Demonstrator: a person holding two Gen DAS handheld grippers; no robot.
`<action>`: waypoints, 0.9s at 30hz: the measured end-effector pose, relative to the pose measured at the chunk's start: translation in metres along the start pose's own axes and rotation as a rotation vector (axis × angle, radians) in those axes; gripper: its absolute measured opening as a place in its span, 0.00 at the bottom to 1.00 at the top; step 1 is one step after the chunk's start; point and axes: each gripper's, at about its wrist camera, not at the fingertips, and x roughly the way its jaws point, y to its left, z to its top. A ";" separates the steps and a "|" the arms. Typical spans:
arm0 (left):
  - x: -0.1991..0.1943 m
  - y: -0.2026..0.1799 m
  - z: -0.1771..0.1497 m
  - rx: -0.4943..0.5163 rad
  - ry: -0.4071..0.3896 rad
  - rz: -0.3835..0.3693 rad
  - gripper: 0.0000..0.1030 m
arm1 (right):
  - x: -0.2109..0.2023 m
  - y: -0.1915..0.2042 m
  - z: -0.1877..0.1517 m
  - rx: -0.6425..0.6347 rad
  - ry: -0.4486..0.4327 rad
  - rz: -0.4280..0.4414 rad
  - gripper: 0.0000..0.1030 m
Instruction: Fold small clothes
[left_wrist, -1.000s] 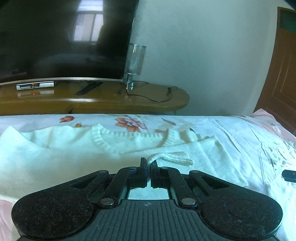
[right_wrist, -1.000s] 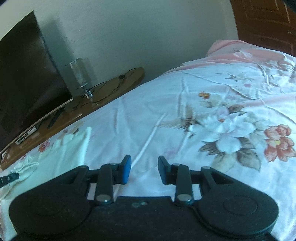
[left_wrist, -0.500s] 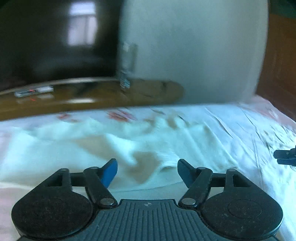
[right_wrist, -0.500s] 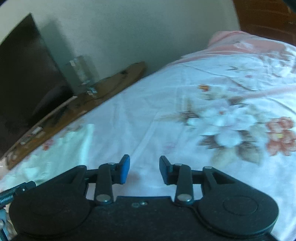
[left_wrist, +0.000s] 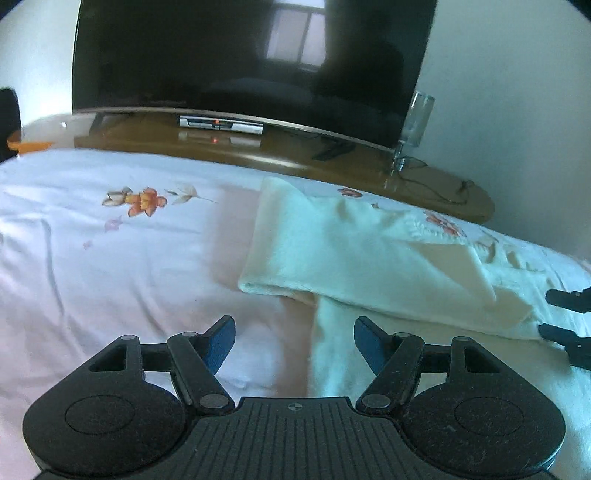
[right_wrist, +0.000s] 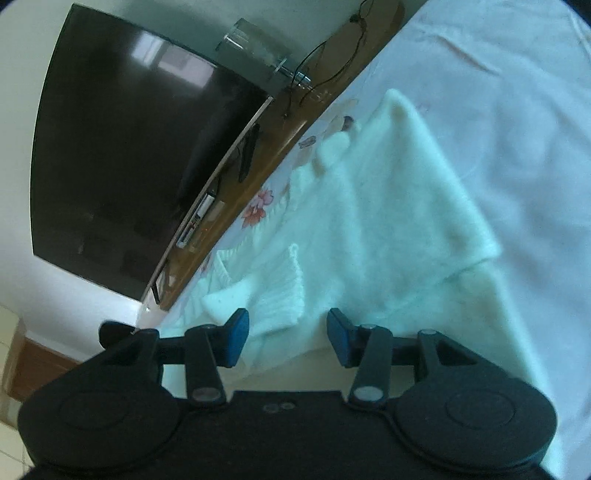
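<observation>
We see a white knitted sweater lying on the bed's floral sheet, one part of it folded over the body so that a long fold edge runs across it in the left wrist view. Our left hand-held gripper stands with its jaws spread wide and holds nothing; it hovers low over the sheet at the near edge of the sweater, whose lower strip lies between and just ahead of its blue pads. Our right hand-held gripper is likewise wide apart and empty, close above the sweater with the ribbed cuff just in front of its fingers. Its dark finger ends also show at the right edge of the left wrist view. Beyond the bed a wooden desk carries a large dark television, a silver set-top box and a glass lamp.
</observation>
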 end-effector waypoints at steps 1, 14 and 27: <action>0.006 0.002 0.000 -0.013 0.001 -0.011 0.69 | 0.005 0.003 0.001 0.008 -0.002 0.011 0.46; 0.038 -0.005 0.021 0.038 -0.047 0.007 0.69 | -0.008 0.068 0.016 -0.341 -0.112 -0.044 0.07; 0.043 -0.010 0.013 0.100 -0.009 0.042 0.69 | -0.021 0.055 0.024 -0.404 -0.155 -0.127 0.07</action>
